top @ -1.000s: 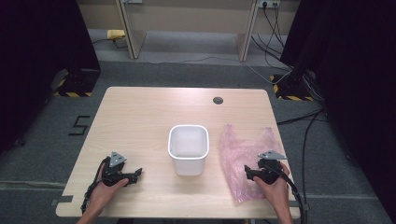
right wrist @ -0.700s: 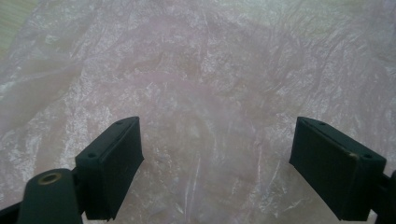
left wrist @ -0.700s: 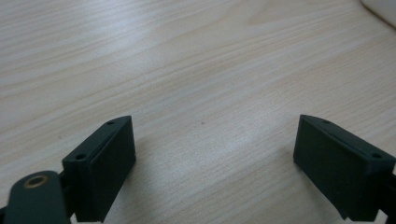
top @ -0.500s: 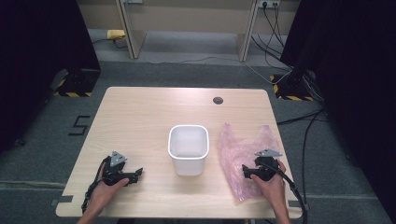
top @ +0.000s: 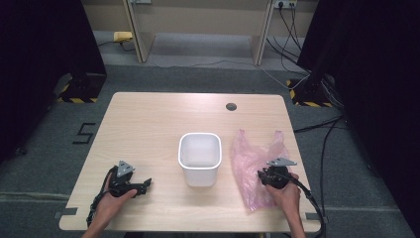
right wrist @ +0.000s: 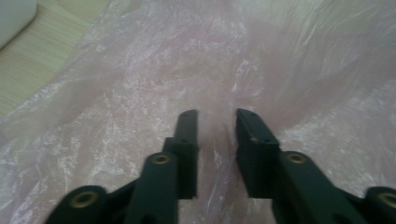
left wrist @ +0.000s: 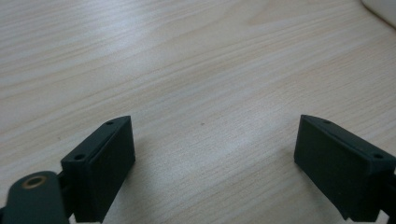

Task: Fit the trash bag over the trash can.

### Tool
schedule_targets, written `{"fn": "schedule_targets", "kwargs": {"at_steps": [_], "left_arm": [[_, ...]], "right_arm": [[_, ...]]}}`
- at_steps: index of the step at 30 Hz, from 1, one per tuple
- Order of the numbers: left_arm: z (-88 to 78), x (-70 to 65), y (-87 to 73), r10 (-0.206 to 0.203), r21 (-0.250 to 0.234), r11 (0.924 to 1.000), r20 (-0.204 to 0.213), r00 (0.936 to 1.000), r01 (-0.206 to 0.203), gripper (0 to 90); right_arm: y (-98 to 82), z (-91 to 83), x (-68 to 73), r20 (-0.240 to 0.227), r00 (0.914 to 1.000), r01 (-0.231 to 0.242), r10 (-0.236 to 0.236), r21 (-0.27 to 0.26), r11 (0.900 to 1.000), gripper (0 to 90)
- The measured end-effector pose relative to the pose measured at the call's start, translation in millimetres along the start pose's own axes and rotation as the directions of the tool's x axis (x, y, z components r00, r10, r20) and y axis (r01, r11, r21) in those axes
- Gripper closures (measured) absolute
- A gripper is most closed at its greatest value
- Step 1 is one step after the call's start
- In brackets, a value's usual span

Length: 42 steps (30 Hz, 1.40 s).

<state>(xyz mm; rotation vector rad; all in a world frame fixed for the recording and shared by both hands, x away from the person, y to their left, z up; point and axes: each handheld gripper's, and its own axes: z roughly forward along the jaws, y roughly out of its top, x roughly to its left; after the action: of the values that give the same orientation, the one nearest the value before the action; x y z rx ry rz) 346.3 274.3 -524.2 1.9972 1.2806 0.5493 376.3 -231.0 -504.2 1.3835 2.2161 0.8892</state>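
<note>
High view: the pink plastic bag (top: 252, 166) lies flat on the right part of the desk (top: 148, 124), just beside the white bin (top: 199, 158) that stands upright at the middle. The right claw (top: 261, 176) sits on the bag's near half, pointing left toward the bin, with the person's right hand (top: 285, 191) behind it. The bag's long axis runs from the near edge of the desk away toward the far side, its 2 handle loops at the far end. The left claw (top: 146, 184) rests on bare wood on the other side of the bin, well apart from the bag, so the right hand is plainly the nearer one.

Left gripper view: the left claw (left wrist: 212, 163) stands wide apart with nothing but desk grain between its jaws; a corner of the bin (left wrist: 380, 9) shows at the top right.

Right gripper view: the right claw (right wrist: 215, 144) has just been closing, and its 2 jaws are now drawn near together with a raised fold of the pink film (right wrist: 140, 70) between them. The fold seems pinched, though the thin film makes pad contact hard to confirm. Judging by this, the next move is a lift of that fold toward the bin, which lies to the claw's front left.
</note>
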Motion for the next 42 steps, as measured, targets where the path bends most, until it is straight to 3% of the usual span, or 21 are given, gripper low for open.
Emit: {"fn": "schedule_targets", "kwargs": {"at_steps": [3,7,11,13,15,16,17,21,22,25,33,39,42], "left_arm": [[0.0,0.0,0.0,0.000,0.000,1.0000,0.000,1.0000,0.000,11.7],[0.1,0.0,0.2,0.001,0.001,1.0000,0.000,1.0000,-0.001,11.7],[0.3,0.0,0.3,0.001,0.000,1.0000,0.001,1.0000,-0.001,11.7],[-0.1,-0.2,0.1,-0.002,-0.002,1.0000,0.003,1.0000,0.002,12.9],[-1.0,-0.8,-0.4,-0.008,-0.006,1.0000,0.005,1.0000,0.008,14.0],[-1.6,-1.5,-0.3,-0.010,-0.004,0.9999,0.010,0.9999,0.010,15.0],[-2.7,-2.4,0.0,-0.013,-0.002,0.9999,0.021,0.9997,0.013,15.0],[-9.2,-6.8,3.7,-0.026,-0.025,0.9993,0.051,0.9984,0.027,15.4],[-11.3,-7.7,5.2,-0.034,-0.035,0.9987,0.055,0.9979,0.036,15.4],[-15.8,-9.7,9.4,-0.060,-0.050,0.9967,0.087,0.9944,0.065,15.4],[-30.6,-10.2,31.3,-0.089,-0.082,0.9917,0.130,0.9876,0.100,15.2],[-46.8,-10.4,51.6,-0.072,-0.125,0.9879,0.156,0.9852,0.092,17.1],[-55.5,-12.6,69.7,-0.032,-0.168,0.9836,0.188,0.9817,0.064,26.3]], "right_arm": [[-0.6,1.5,-0.6,-0.030,0.9992,-0.028,0.028,-0.014,1.000,90.0],[-0.6,2.6,-1.0,-0.028,0.9994,-0.019,0.018,-0.031,0.999,90.0],[6.9,-9.4,0.9,-0.036,0.9990,-0.030,0.026,-0.128,0.991,90.0],[14.3,-23.9,1.2,-0.042,0.9988,-0.033,0.025,-0.205,0.978,90.0],[16.5,-28.2,1.1,-0.039,0.9990,-0.028,0.020,-0.222,0.975,90.0],[20.7,-35.3,1.1,-0.041,0.9990,-0.031,0.021,-0.257,0.966,90.0],[20.7,-35.3,1.1,-0.041,0.9990,-0.031,0.021,-0.257,0.966,90.0],[31.0,-47.3,-0.3,-0.043,0.9989,-0.031,0.018,-0.308,0.951,90.0],[35.8,-53.8,-0.9,-0.049,0.9986,-0.033,0.018,-0.333,0.942,90.0],[40.7,-60.2,0.0,-0.054,0.9985,-0.031,0.012,-0.352,0.935,90.0],[71.7,-83.2,12.8,-0.047,0.9979,0.019,-0.044,-0.436,0.900,90.0],[103.5,-96.1,23.2,-0.044,0.9961,0.045,-0.077,-0.500,0.865,90.0],[119.8,-99.9,34.2,-0.040,0.9939,0.066,-0.103,-0.529,0.846,90.0]]}}
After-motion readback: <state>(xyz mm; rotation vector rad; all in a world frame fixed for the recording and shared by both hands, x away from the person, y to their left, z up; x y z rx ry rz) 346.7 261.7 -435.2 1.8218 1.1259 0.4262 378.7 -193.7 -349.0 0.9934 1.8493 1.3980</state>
